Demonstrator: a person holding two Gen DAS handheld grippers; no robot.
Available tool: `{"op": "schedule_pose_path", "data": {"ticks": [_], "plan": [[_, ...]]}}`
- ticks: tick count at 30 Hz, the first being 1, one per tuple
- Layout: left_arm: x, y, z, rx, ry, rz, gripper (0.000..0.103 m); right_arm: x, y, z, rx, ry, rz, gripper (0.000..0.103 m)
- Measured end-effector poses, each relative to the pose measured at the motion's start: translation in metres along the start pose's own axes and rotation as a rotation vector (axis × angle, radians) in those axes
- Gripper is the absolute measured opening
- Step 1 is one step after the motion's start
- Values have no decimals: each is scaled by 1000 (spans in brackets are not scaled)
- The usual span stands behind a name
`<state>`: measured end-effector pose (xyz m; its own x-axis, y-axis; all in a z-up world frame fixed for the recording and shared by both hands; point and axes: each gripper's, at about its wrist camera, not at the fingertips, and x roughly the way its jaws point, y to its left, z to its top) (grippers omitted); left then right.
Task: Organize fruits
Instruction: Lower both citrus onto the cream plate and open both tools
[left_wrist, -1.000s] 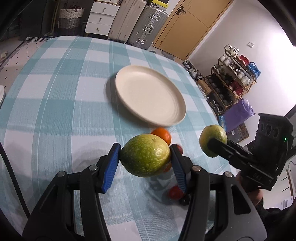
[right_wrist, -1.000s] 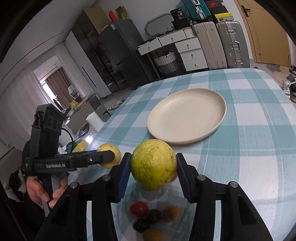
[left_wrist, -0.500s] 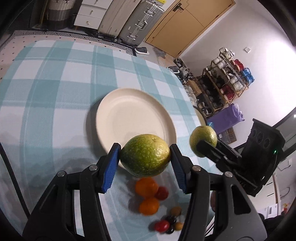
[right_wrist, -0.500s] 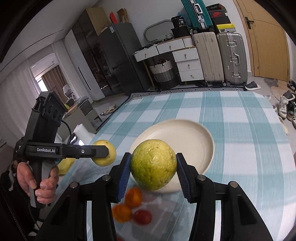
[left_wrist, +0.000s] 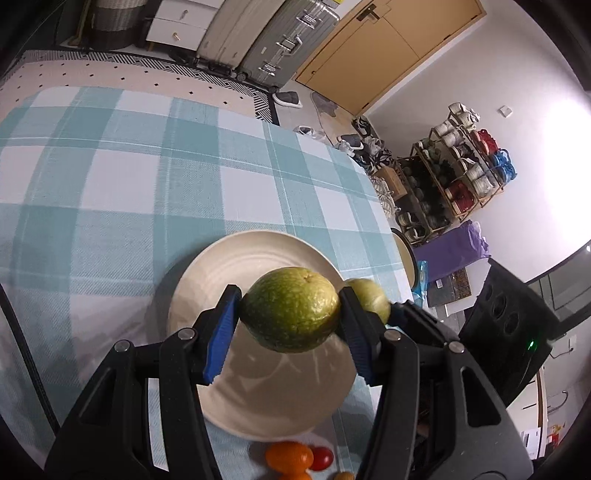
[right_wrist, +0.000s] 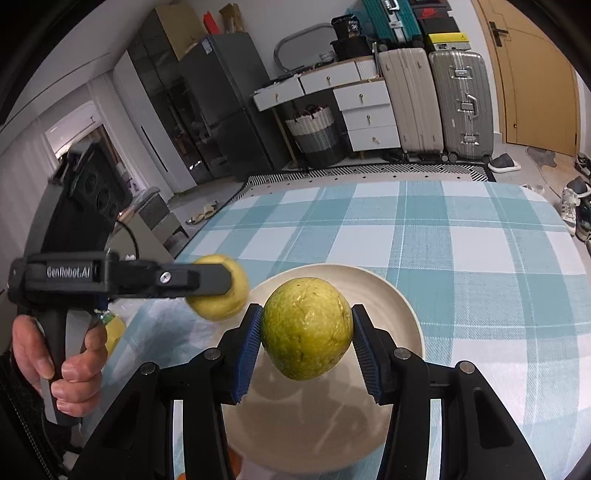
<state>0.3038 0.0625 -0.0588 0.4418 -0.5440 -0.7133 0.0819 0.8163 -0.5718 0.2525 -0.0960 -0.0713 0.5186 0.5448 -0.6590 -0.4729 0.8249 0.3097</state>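
Now each gripper clamps a mottled yellow-green fruit above the cream plate (left_wrist: 236, 258). The left gripper (left_wrist: 290, 321) holds the darker green fruit (left_wrist: 291, 310) between blue pads; the right gripper (right_wrist: 306, 330) holds the scarred yellow-green fruit (right_wrist: 306, 325). Small orange and red fruits (left_wrist: 291, 458) are cut off at the bottom edge. Beyond the plate, the checked tablecloth (left_wrist: 110, 177) lies bare to its far edge.

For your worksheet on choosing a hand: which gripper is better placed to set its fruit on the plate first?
Right, probably: the right gripper holds its green fruit over the plate; the left gripper's fruit hangs beyond the rim.
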Motion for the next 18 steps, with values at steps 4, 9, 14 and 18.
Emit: {"op": "schedule_pose_path", "data": {"ticks": [4,9,14,18], "plan": [[23,4,6,-8,23,16,52,17,-7,-2,6,22,-8,49],[42,10,10,-28,44,17,52,32,-19,-7,41,33,-17,49],[47,12,16,-38,32,48,53,37,-22,-9,44,27,-64,53],[36,8,14,-30,7,69,74,24,-25,-10,63,-18,-43,71]]}}
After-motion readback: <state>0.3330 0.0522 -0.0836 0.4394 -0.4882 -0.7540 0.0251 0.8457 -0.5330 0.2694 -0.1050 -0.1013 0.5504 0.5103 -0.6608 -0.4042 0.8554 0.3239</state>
